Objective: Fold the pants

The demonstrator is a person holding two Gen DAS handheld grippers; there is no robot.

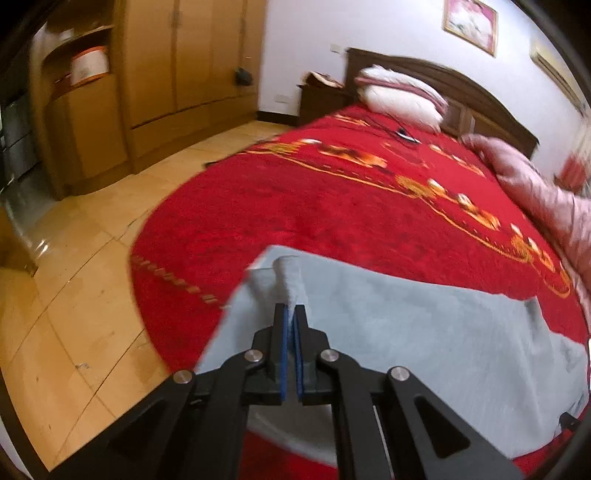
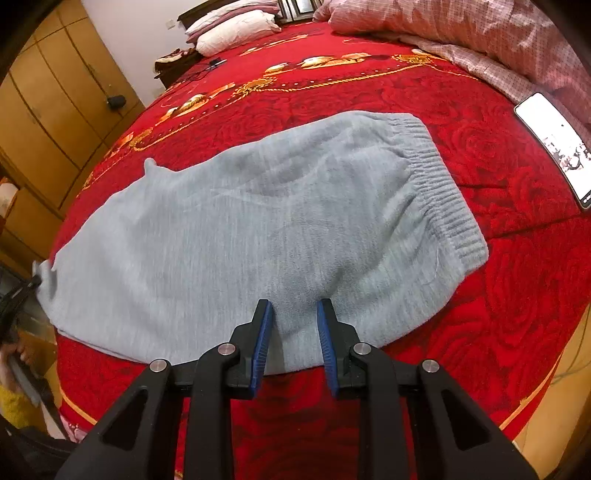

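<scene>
Light grey knit pants (image 2: 258, 229) lie folded lengthwise on the red bedspread (image 2: 480, 325), ribbed waistband (image 2: 439, 192) at the right, leg ends at the left. My right gripper (image 2: 294, 308) is open, its blue-padded fingers (image 2: 263, 332) standing over the near edge of the pants by the waist end. In the left wrist view the pants (image 1: 424, 339) stretch rightward, and my left gripper (image 1: 291, 310) is shut on a pinched-up ridge of cloth at the leg end (image 1: 290, 280). That same left gripper (image 2: 22, 291) shows at the far left of the right wrist view.
A phone (image 2: 554, 147) with a lit screen lies on the bed right of the waistband. A pink quilt (image 2: 461, 33) and pillows (image 2: 236, 29) fill the head of the bed. Tiled floor (image 1: 74, 295) and wooden wardrobes (image 1: 184, 59) lie left of the bed. A hand (image 2: 22, 350) shows at lower left.
</scene>
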